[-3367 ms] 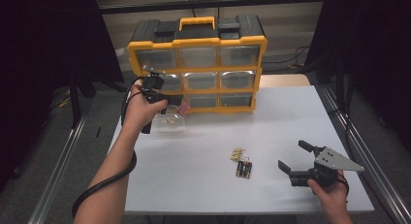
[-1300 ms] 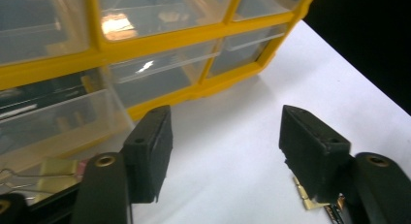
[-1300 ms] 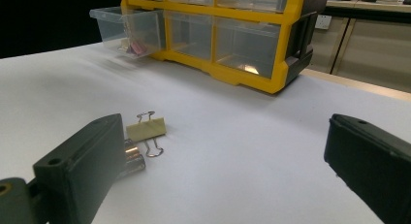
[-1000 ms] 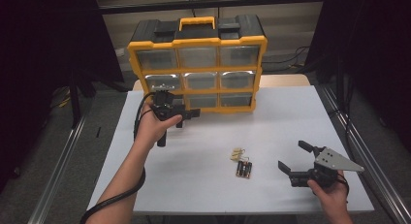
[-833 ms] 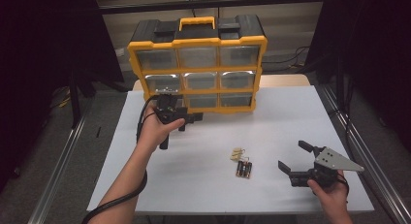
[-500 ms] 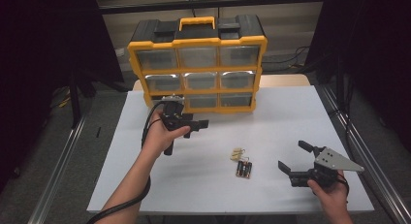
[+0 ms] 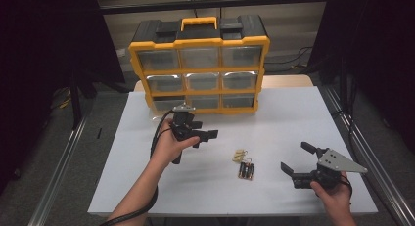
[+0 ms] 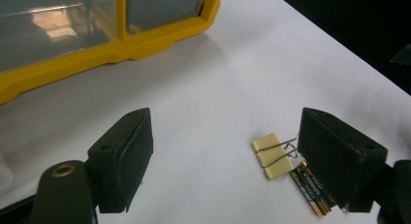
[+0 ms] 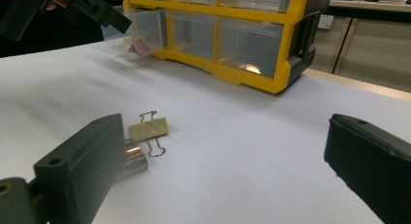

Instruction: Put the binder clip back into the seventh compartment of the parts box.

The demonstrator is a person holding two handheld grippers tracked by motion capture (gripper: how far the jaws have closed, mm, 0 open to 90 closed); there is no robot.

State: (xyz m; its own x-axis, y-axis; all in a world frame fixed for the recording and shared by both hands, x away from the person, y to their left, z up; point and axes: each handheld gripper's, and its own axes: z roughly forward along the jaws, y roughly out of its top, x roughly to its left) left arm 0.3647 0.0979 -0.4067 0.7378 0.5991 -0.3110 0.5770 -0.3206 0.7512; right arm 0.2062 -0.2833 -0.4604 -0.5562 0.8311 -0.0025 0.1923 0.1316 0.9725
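Two grippers are held over a white table (image 7: 274,113), both with jaws spread and nothing between them. The left gripper (image 7: 208,133) hangs left of centre, jaws pointing toward 3 o'clock; its jaws have just been opening. Ahead of it, toward 4 o'clock in the high view, lie a cream binder clip (image 7: 239,154) and, just beside that at 5 o'clock, a pack of batteries (image 7: 246,169). In the left gripper view the clip (image 8: 271,153) and batteries (image 8: 310,186) lie near the right-hand jaw, apart from it. The right gripper (image 7: 296,160) sits near the table's right front corner, jaws facing 10 o'clock toward the batteries. A yellow organizer (image 7: 200,64) stands upright at the 12 o'clock edge; in the right gripper view its leftmost bottom drawer (image 9: 138,32) stands pulled out.
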